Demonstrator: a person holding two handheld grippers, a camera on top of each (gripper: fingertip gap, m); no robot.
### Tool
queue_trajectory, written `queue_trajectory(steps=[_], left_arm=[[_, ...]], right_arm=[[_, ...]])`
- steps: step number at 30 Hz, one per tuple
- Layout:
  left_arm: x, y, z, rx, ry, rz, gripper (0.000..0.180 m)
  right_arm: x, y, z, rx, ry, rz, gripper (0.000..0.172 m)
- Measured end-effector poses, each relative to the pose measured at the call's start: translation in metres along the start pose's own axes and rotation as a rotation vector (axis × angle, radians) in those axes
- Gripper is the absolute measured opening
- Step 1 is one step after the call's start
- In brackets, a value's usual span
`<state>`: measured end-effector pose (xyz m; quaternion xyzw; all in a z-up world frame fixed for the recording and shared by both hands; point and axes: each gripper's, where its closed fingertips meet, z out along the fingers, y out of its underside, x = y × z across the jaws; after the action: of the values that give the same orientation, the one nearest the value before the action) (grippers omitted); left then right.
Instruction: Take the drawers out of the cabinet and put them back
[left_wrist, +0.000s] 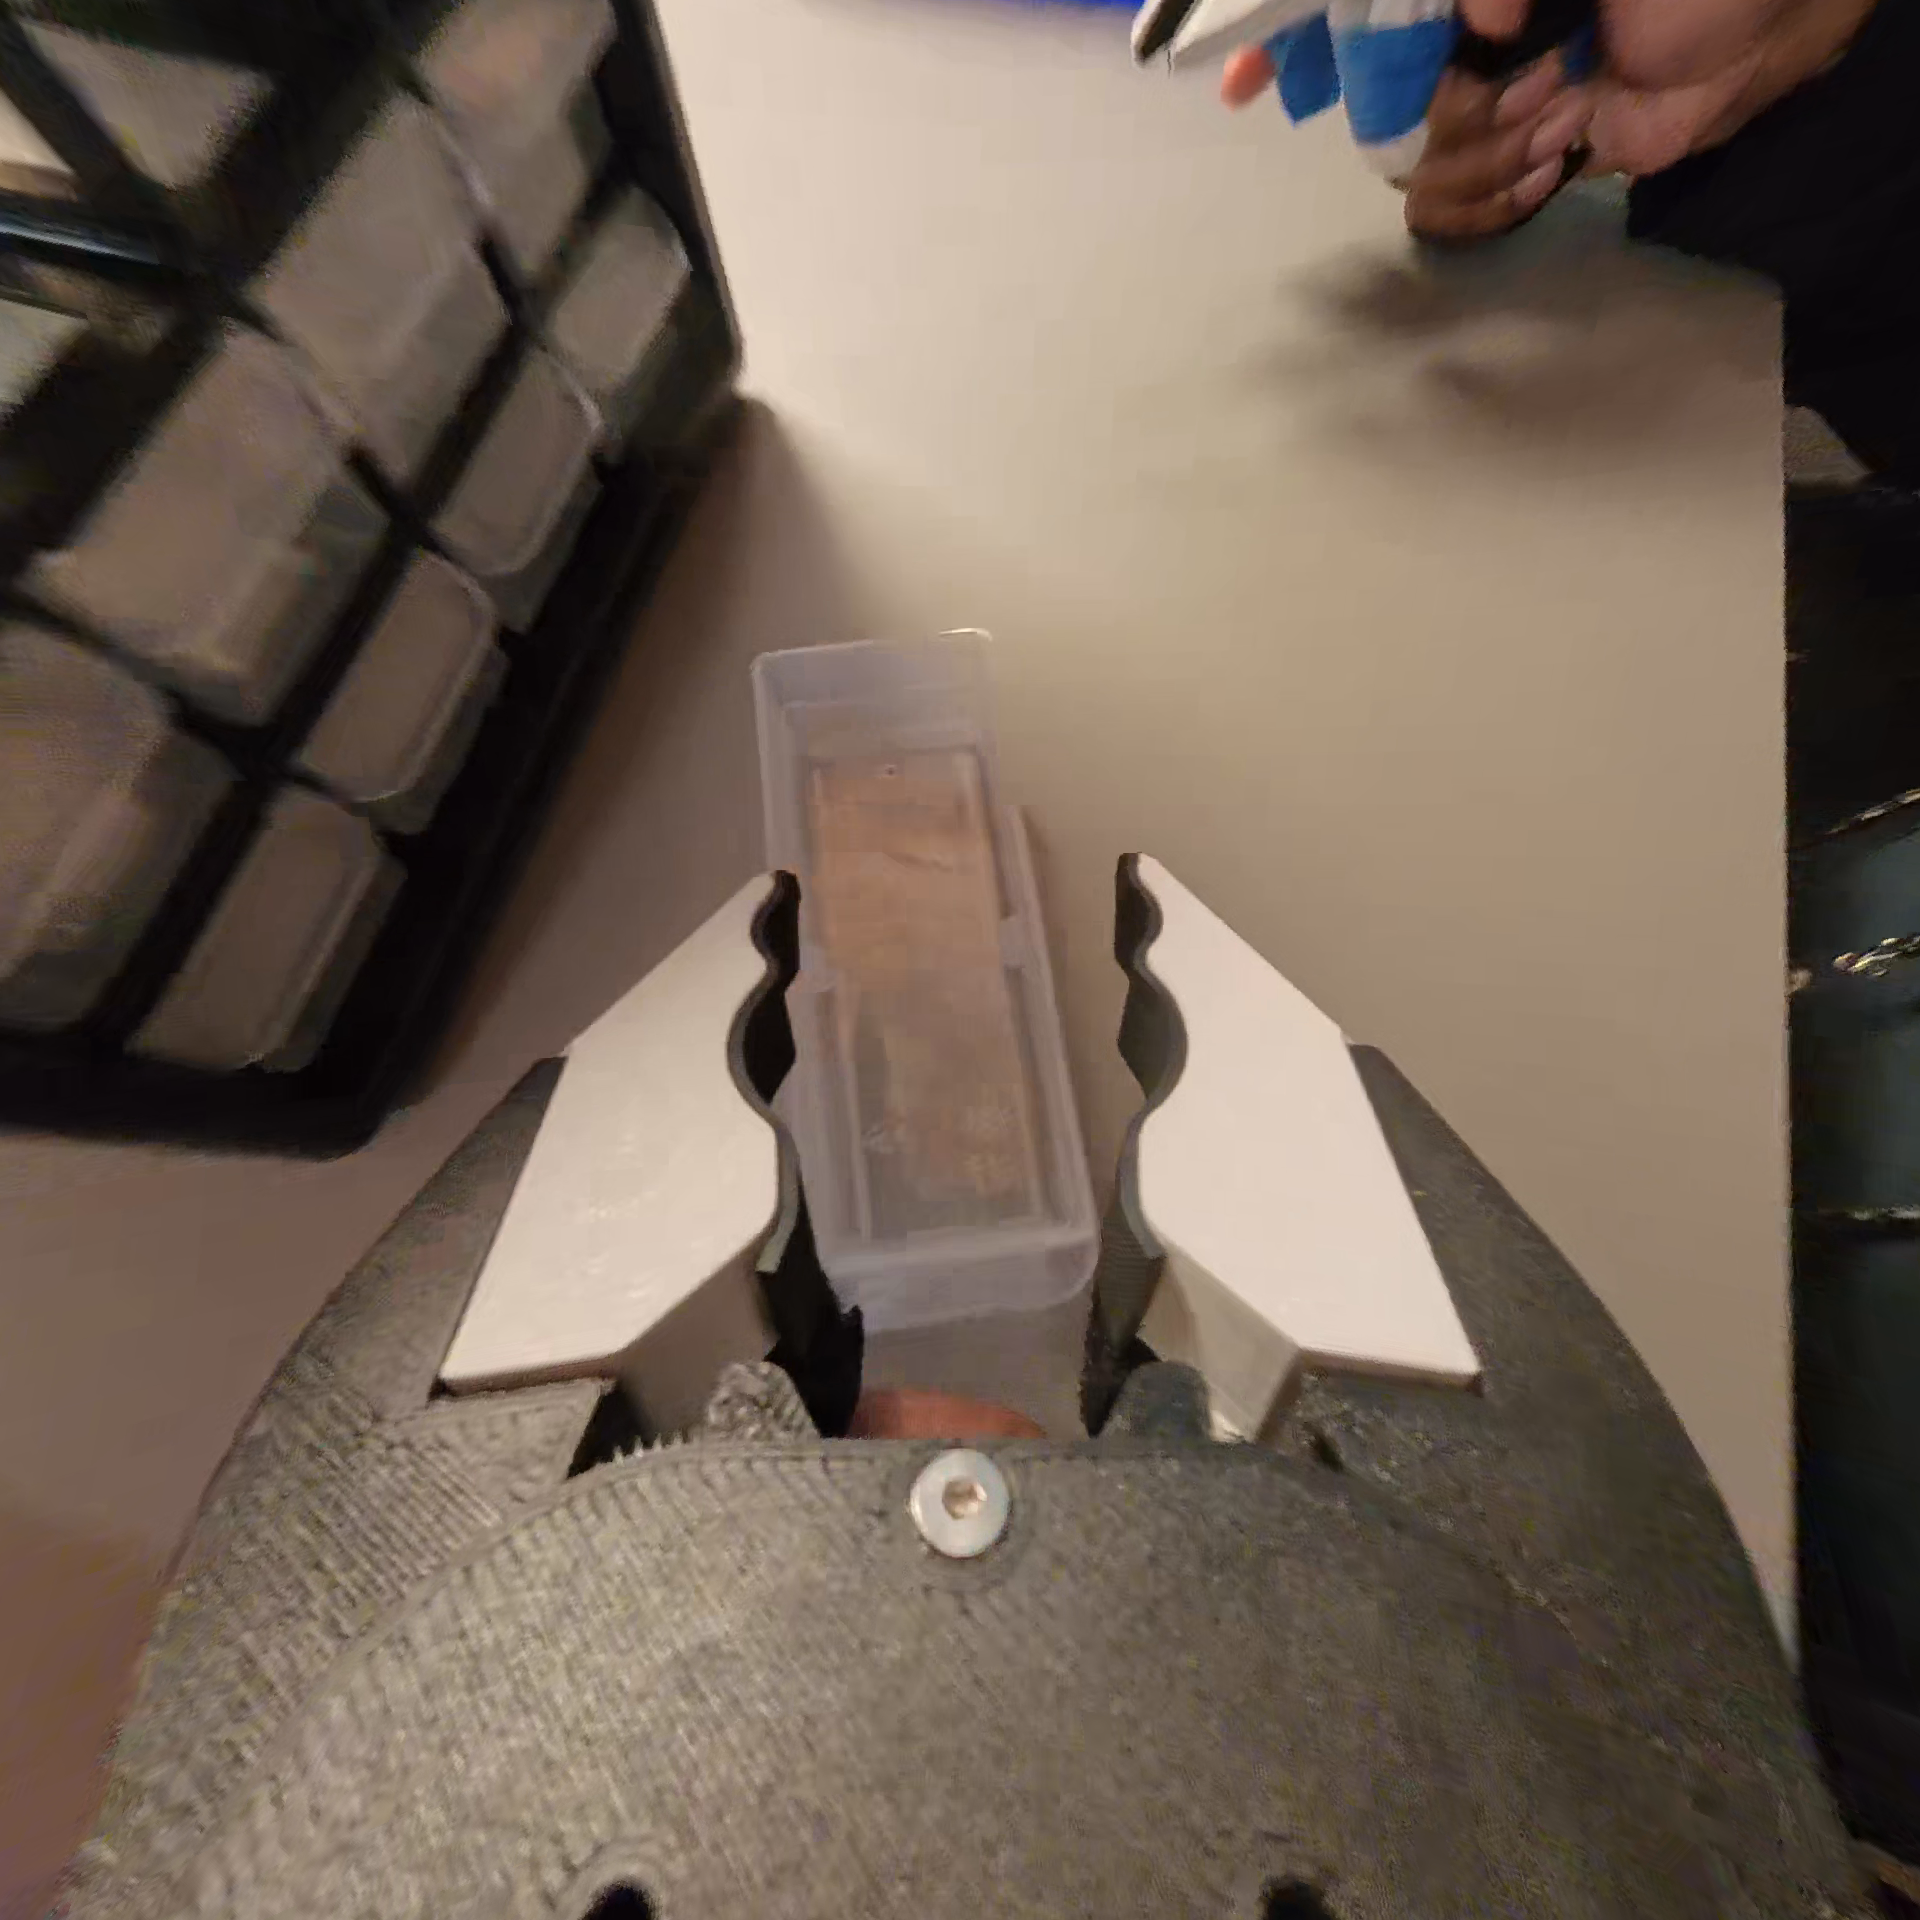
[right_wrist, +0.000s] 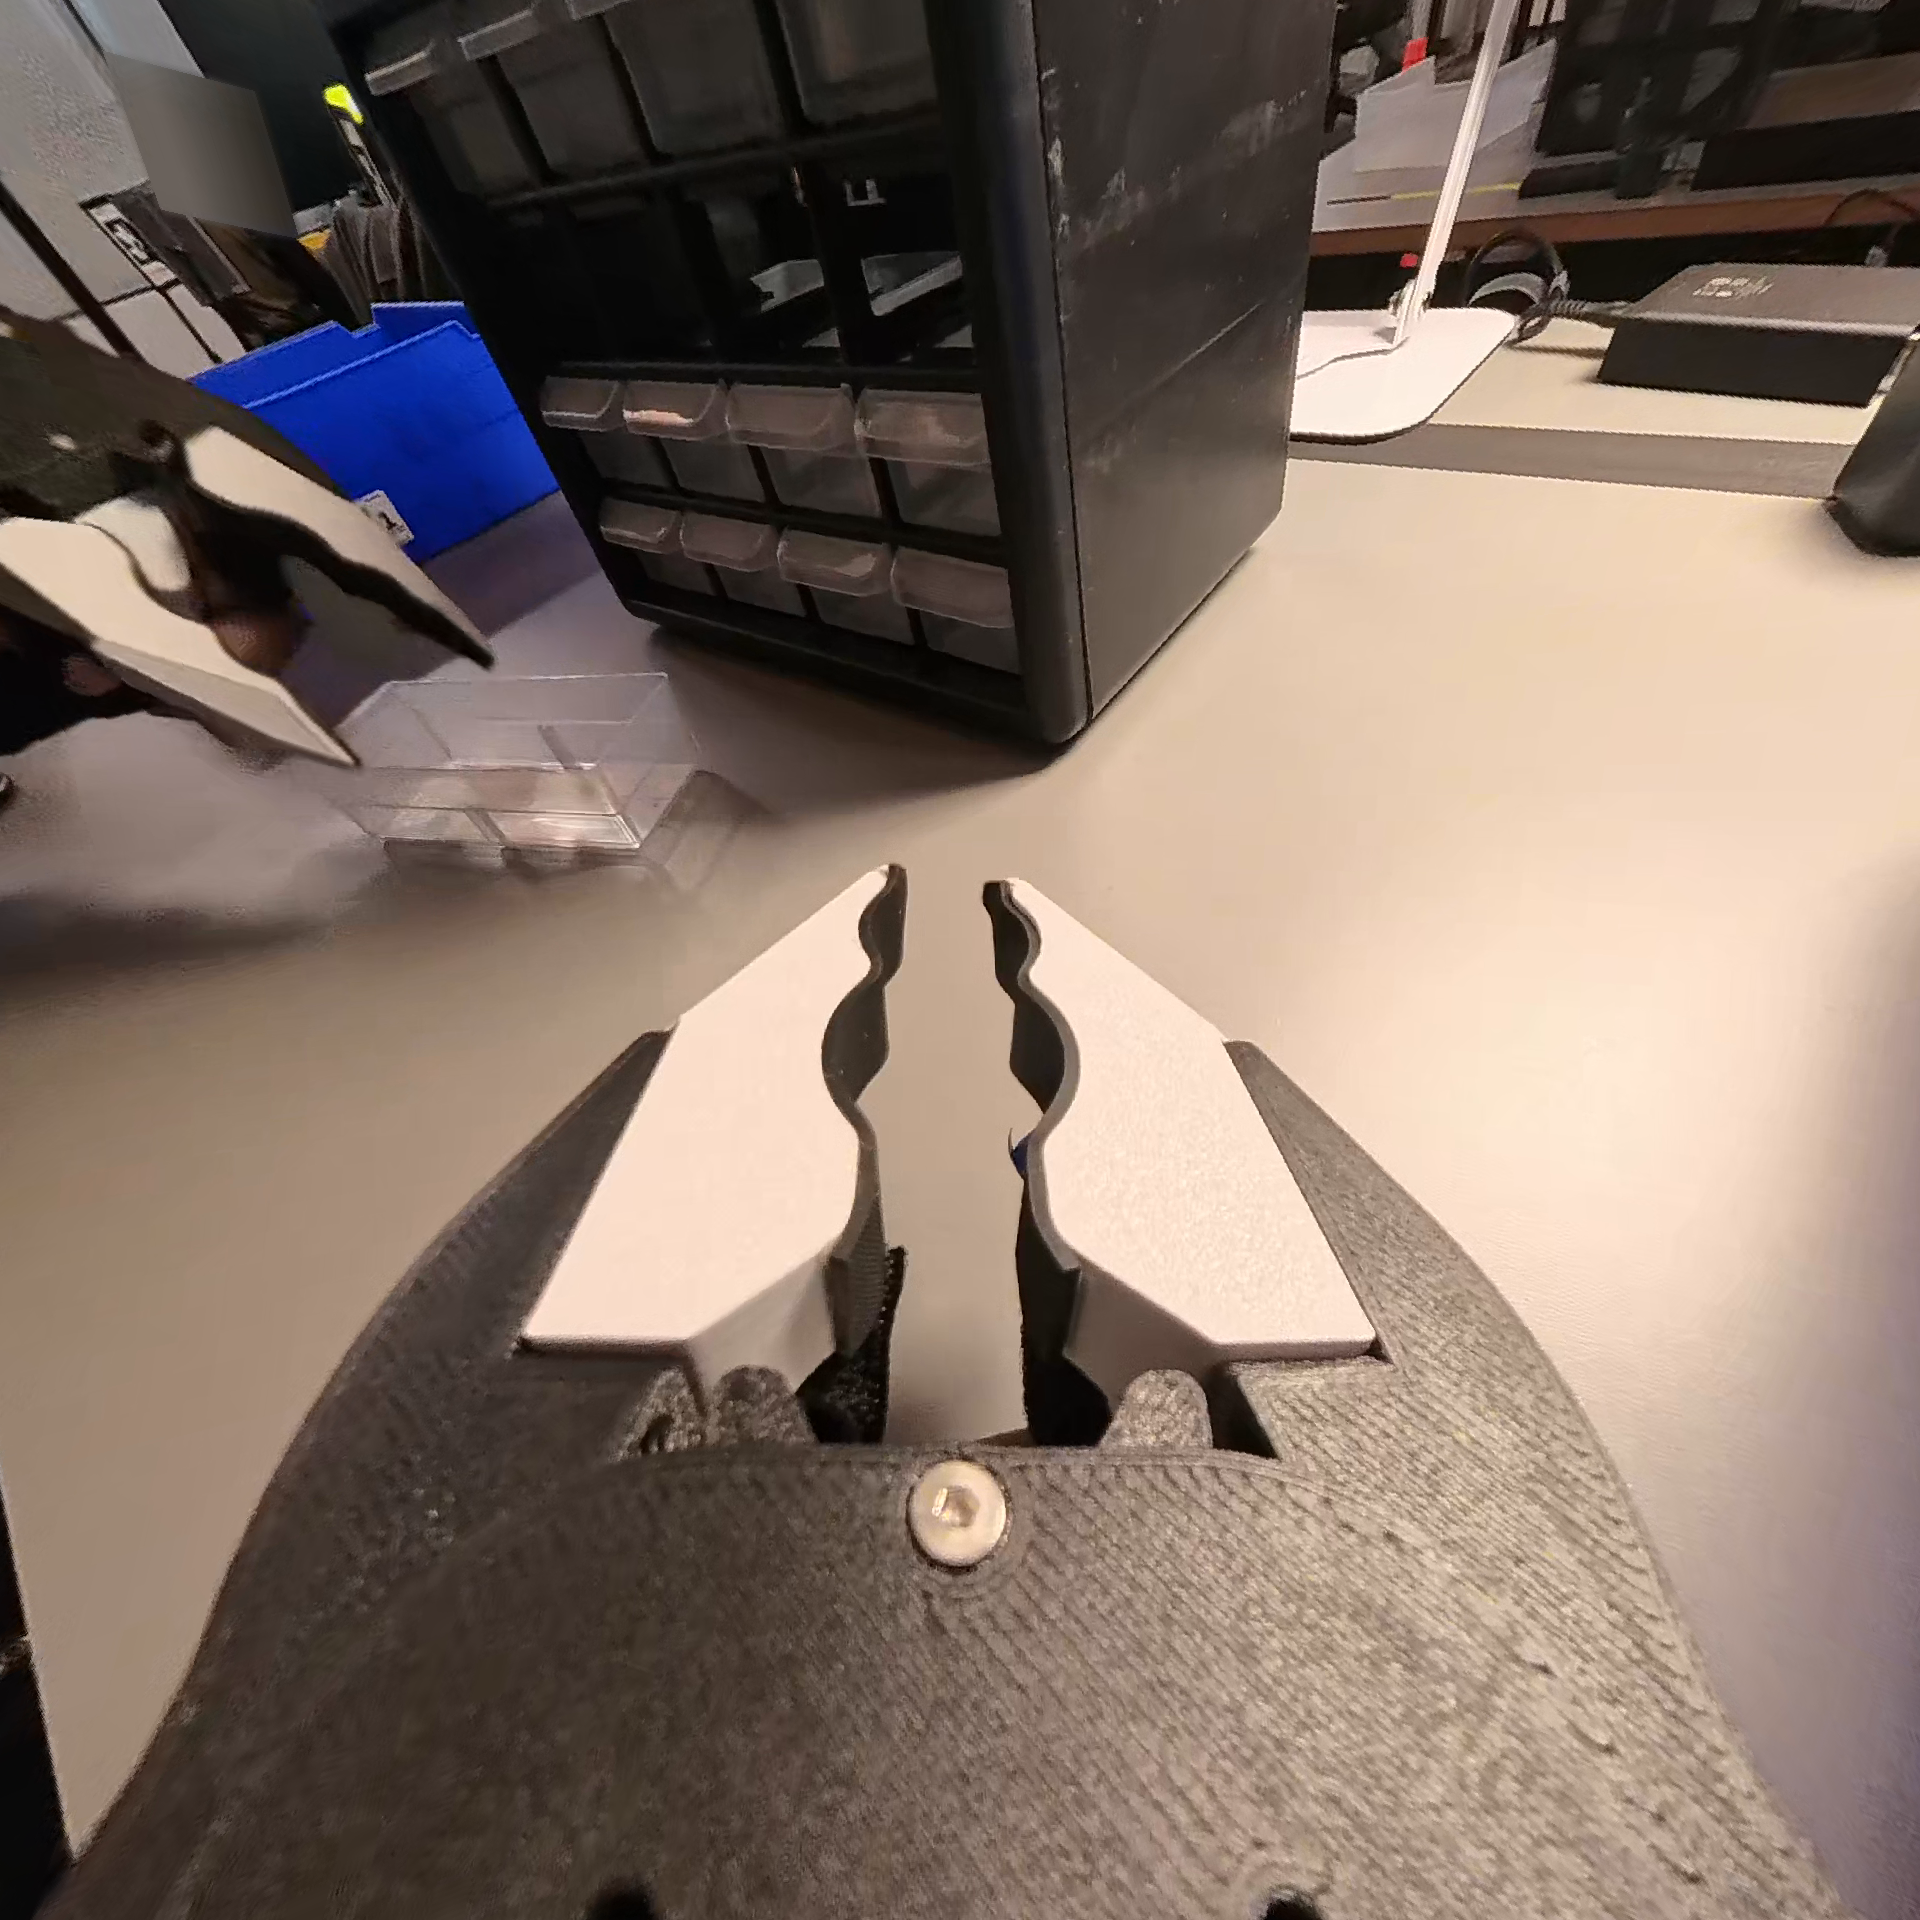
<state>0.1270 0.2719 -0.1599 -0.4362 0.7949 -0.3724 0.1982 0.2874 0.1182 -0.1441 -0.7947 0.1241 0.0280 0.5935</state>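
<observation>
A clear plastic drawer (left_wrist: 914, 935) lies on the beige table, lengthwise between my left gripper's fingers. My left gripper (left_wrist: 951, 873) is open: its left pad is at the drawer's side wall and its right pad stands clear of it. The right wrist view shows this gripper (right_wrist: 421, 712) tilted over the drawer (right_wrist: 520, 748), which rests on the table. The black cabinet (left_wrist: 312, 468) with rows of clear drawers is to the left, and one row of its slots (right_wrist: 779, 281) looks empty. My right gripper (right_wrist: 943, 878) hovers over bare table, jaws slightly apart with nothing between them.
A blue bin (right_wrist: 395, 416) stands behind the left gripper. A white lamp base (right_wrist: 1382, 364), a black box (right_wrist: 1756, 332) and a dark object (right_wrist: 1881, 488) are at the back right. The table's edge (left_wrist: 1782, 831) runs along the right. A hand holds the right gripper (left_wrist: 1351, 62).
</observation>
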Motion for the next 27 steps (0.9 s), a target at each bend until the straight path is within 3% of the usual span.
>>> queue_trajectory(steps=[3,6,10,14,17,20,23,24,27], left_arm=[[-0.021,0.012,-0.027,0.099,-0.088,0.011,0.063],[-0.036,0.031,-0.044,0.179,-0.122,-0.059,0.07],[-0.048,0.047,-0.055,0.292,-0.16,-0.129,0.07],[-0.052,0.037,-0.07,0.414,-0.178,-0.145,0.071],[-0.051,0.038,-0.071,0.419,-0.157,-0.171,0.071],[-0.048,0.038,-0.072,0.421,-0.15,-0.168,0.07],[-0.048,0.039,-0.075,0.436,-0.14,-0.189,0.068],[-0.048,0.039,-0.076,0.437,-0.133,-0.199,0.067],[-0.047,0.044,-0.073,0.402,-0.119,-0.211,0.067]], right_arm=[[0.001,-0.004,0.006,0.005,-0.013,0.001,0.019],[-0.001,-0.031,0.017,0.03,-0.028,-0.025,0.029],[-0.01,-0.114,0.027,0.141,-0.081,-0.113,0.033],[-0.001,-0.202,0.05,0.212,-0.11,-0.137,0.039],[0.002,-0.239,0.075,0.239,-0.194,-0.118,0.043],[0.011,-0.24,0.098,0.215,-0.243,-0.085,0.046],[0.038,-0.226,0.119,0.126,-0.139,-0.062,0.059],[0.042,-0.224,0.122,0.097,-0.122,-0.048,0.066],[0.042,-0.223,0.123,0.08,-0.13,0.003,0.067]])
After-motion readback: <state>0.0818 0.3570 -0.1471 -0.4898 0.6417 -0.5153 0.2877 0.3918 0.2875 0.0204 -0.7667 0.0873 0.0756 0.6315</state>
